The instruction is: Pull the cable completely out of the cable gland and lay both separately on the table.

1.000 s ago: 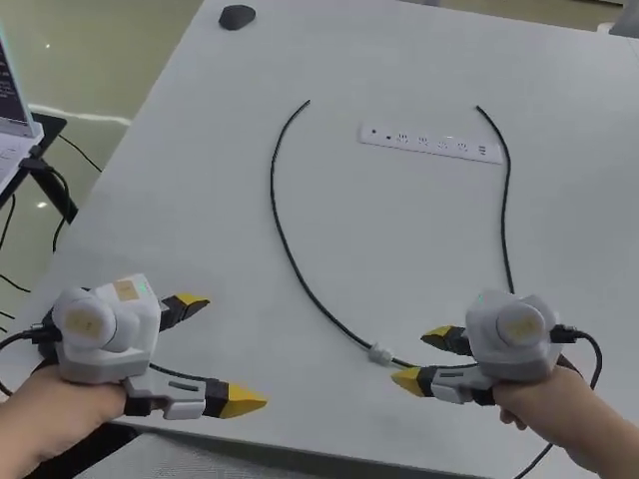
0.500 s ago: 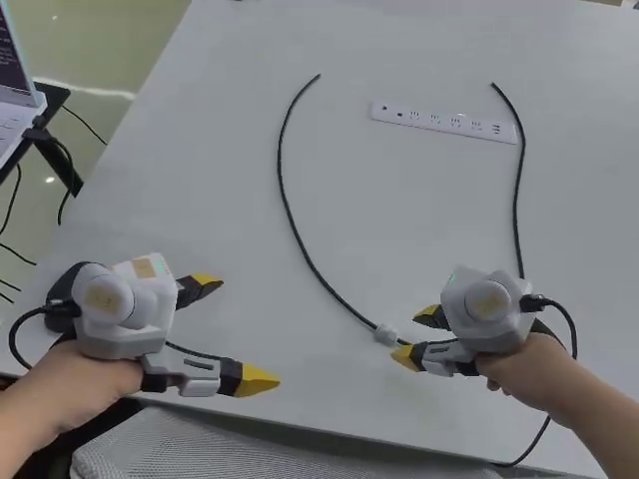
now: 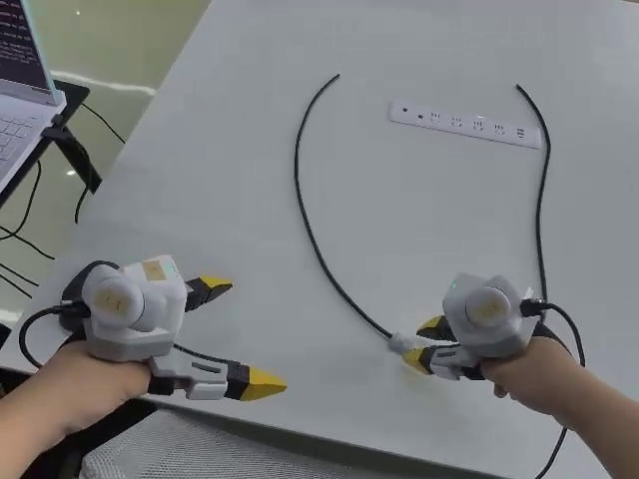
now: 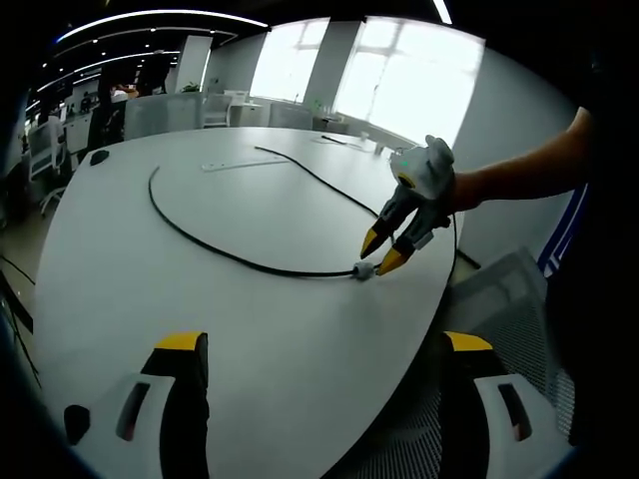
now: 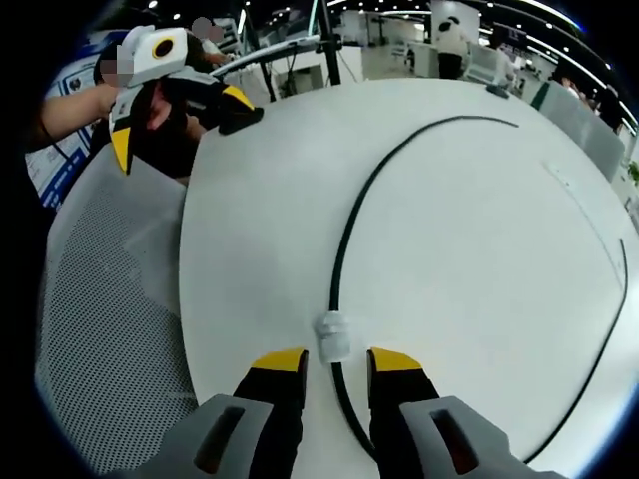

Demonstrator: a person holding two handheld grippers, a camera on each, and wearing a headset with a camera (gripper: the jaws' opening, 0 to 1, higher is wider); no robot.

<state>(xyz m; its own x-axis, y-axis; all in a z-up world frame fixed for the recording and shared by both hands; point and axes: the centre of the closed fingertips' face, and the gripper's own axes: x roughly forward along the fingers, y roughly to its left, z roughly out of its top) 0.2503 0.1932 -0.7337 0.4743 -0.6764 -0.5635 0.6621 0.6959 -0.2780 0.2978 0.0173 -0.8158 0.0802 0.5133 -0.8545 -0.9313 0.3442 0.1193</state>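
head view: left gripper [image 3: 240,334] spread wide, well aside of right gripper [image 3: 419,342]; cable gland [image 3: 399,342] at right's tips, on table [image 3: 200,180] | left gripper view: cable [image 4: 300,271] lies limp far ahead of its jaws | right gripper view: jaws narrowly apart astride cable, gland just ahead, nothing pinched | likely light, floppy cable and small slick gland: pinch gland body, take cable close beside it

grey yellow-tipped left gripper [image 3: 247,334] & right gripper [image 3: 419,342], blk leads [image 3: 28,324]
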